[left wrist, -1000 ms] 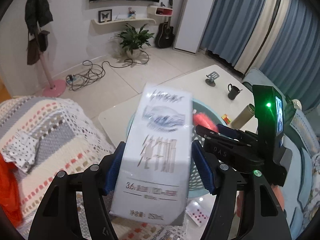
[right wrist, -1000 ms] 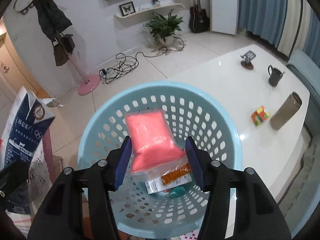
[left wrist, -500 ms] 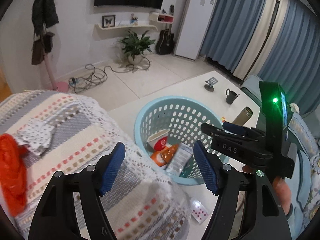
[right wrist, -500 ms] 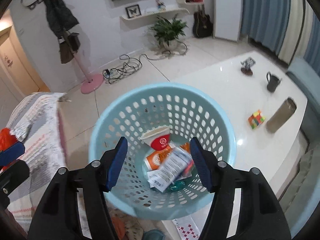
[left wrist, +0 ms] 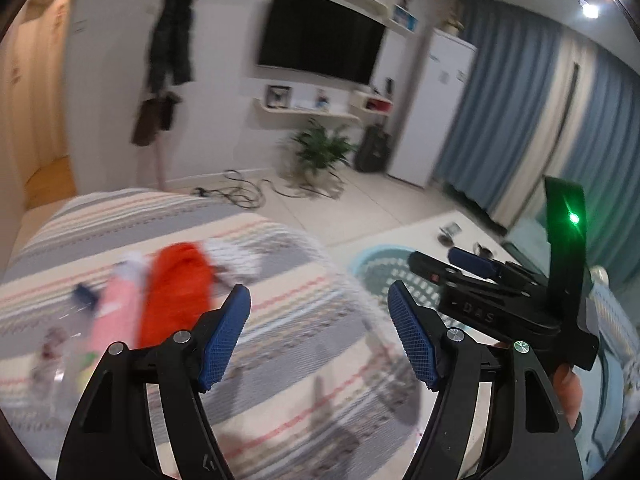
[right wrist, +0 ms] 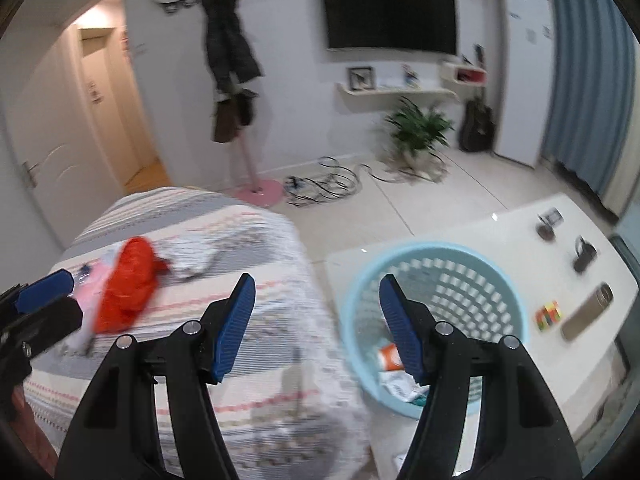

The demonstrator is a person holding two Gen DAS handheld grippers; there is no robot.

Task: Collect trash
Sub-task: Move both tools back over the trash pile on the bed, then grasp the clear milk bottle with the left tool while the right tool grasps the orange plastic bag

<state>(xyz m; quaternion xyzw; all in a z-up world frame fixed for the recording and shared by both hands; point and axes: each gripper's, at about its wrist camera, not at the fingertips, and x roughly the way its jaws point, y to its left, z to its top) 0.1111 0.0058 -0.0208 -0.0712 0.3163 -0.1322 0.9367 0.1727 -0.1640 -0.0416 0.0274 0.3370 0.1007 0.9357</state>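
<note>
left gripper (left wrist: 318, 336) fingers opening, nothing between them | right gripper (right wrist: 316, 326) fingers standing apart, empty | red bag (right wrist: 128, 286) is lying on the bed (right wrist: 256, 240), ahead-left of both | blue basket (right wrist: 436, 258) is sitting on the bench (right wrist: 520, 220) right of the fingers, already holding wrappers | judged: both are turning toward remaining trash.

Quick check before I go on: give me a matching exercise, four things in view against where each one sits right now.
Things:
1. red bag
2. blue basket
3. colour cube
4. potted plant

Places:
A. on the floor by the wall, under the shelf
B. on the white table, beside a lying cylinder
C. on the striped blanket
D. at the white table's near corner, with wrappers inside

Pairs: 1-C, 2-D, 3-B, 4-A
</note>
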